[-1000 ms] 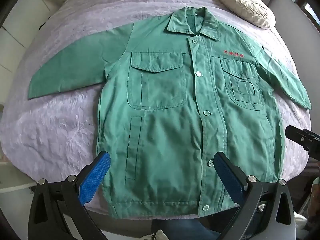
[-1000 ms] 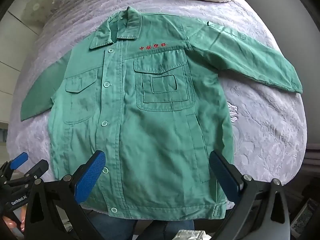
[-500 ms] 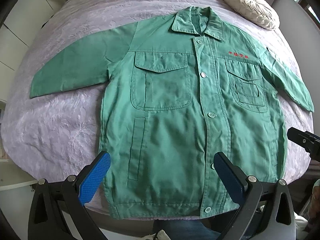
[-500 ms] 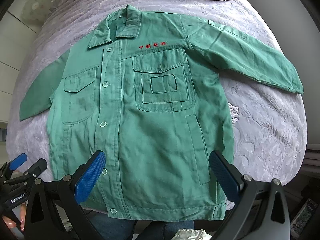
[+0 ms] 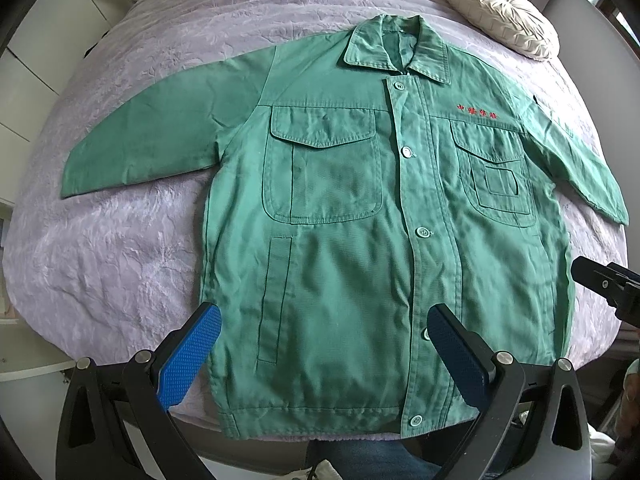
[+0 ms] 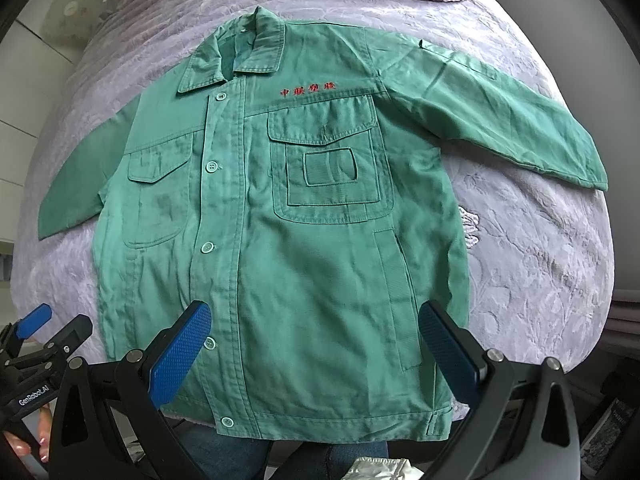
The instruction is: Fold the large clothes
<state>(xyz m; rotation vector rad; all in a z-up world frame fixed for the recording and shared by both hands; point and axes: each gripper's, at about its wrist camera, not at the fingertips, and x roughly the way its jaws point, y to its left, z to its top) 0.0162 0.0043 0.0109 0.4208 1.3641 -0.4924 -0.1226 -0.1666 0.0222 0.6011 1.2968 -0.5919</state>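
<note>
Green jacket [image 5: 360, 240] lies flat and buttoned, front up, sleeves spread, on the lilac bed [image 5: 120, 248]. Left gripper [image 5: 324, 344] and right gripper [image 6: 316, 340] hover over its hem, fingers spread wide, holding nothing. A cushion [image 5: 500, 20] sits beyond the collar.

bedspread [image 5: 120, 240] bare beside jacket [image 5: 340, 260] – cushion [image 5: 504, 20] far
</note>
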